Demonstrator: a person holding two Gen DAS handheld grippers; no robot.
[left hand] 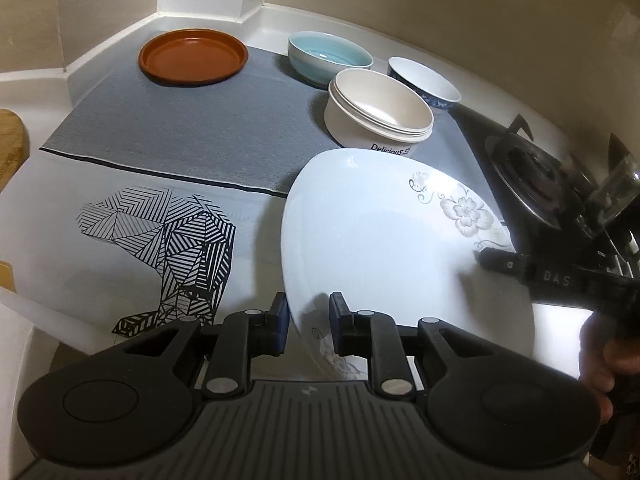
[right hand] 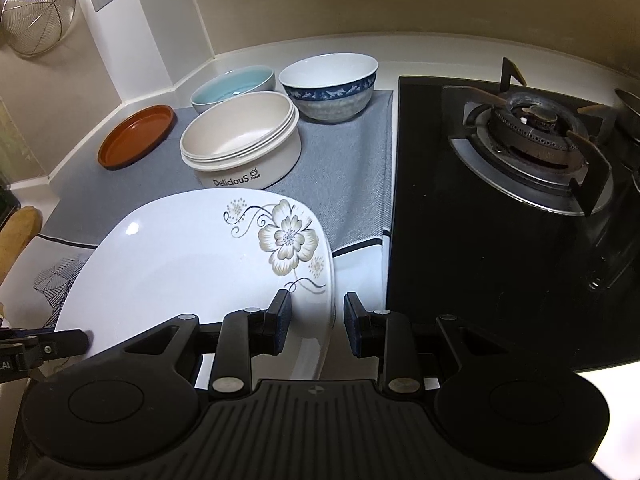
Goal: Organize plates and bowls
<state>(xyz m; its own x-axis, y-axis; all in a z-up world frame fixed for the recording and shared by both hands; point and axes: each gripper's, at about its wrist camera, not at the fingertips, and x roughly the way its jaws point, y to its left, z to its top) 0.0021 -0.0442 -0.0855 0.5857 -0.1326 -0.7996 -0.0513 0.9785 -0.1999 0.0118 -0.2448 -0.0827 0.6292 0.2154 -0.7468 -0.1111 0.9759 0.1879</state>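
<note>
A large white plate (left hand: 380, 240) (right hand: 192, 264) with a flower print lies at the near edge of the grey mat (left hand: 180, 132). My left gripper (left hand: 310, 320) straddles its left rim, one finger outside and one over the plate, and the pads do not press. My right gripper (right hand: 316, 320) straddles the right rim with a narrow gap at the outer pad. It is open. On the mat behind stand a brown plate (left hand: 192, 56), a teal bowl (left hand: 328, 54), a cream "Delicious" bowl (left hand: 380, 108) and a blue-patterned bowl (left hand: 424, 80).
A black gas stove (right hand: 532, 132) with a raised burner grate borders the mat on the right. A white cloth with a black line drawing (left hand: 172, 240) covers the counter to the left. A wire strainer (right hand: 38, 18) hangs on the wall, and a wooden board (left hand: 12, 144) lies at the far left.
</note>
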